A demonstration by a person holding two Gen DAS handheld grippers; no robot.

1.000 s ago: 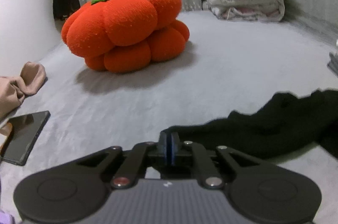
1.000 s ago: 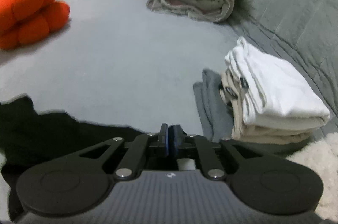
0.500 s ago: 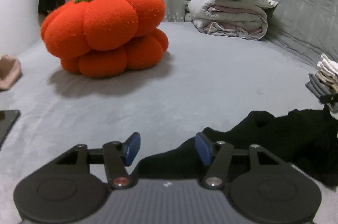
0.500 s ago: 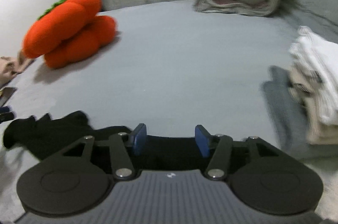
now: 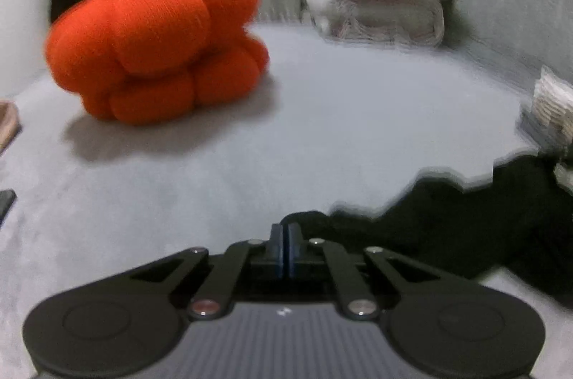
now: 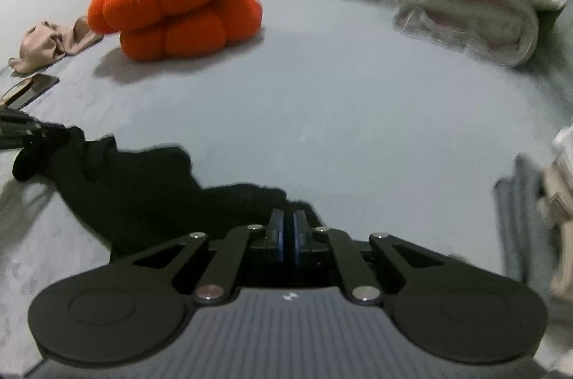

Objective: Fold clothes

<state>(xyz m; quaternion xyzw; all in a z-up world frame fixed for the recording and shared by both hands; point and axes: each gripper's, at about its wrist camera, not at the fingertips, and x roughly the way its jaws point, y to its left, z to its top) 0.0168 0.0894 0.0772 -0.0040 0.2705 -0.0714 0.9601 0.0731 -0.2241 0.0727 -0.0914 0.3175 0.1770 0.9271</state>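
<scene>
Grey bed cover (image 6: 322, 100), with orange pumpkin cushion (image 6: 175, 3) as our landmark.

Item: black garment (image 6: 143, 189), lying rumpled on the cover, well in front of the cushion, nearer us. Its long axis runs side to side between our two grippers.

Left gripper (image 5: 285, 248): pads pressed together at the garment's left end; cloth appears pinched, though blur keeps us from certainty.

Right gripper (image 6: 288, 241): pads nearly together on the garment's right end, cloth dark between them.

Relation: each gripper sits at one end, neither nearer than the other.

Also present: folded clothes stack (image 5: 553, 108), right of the cushion; rolled bedding (image 6: 476, 10) behind; phone (image 6: 30, 89) left.
</scene>
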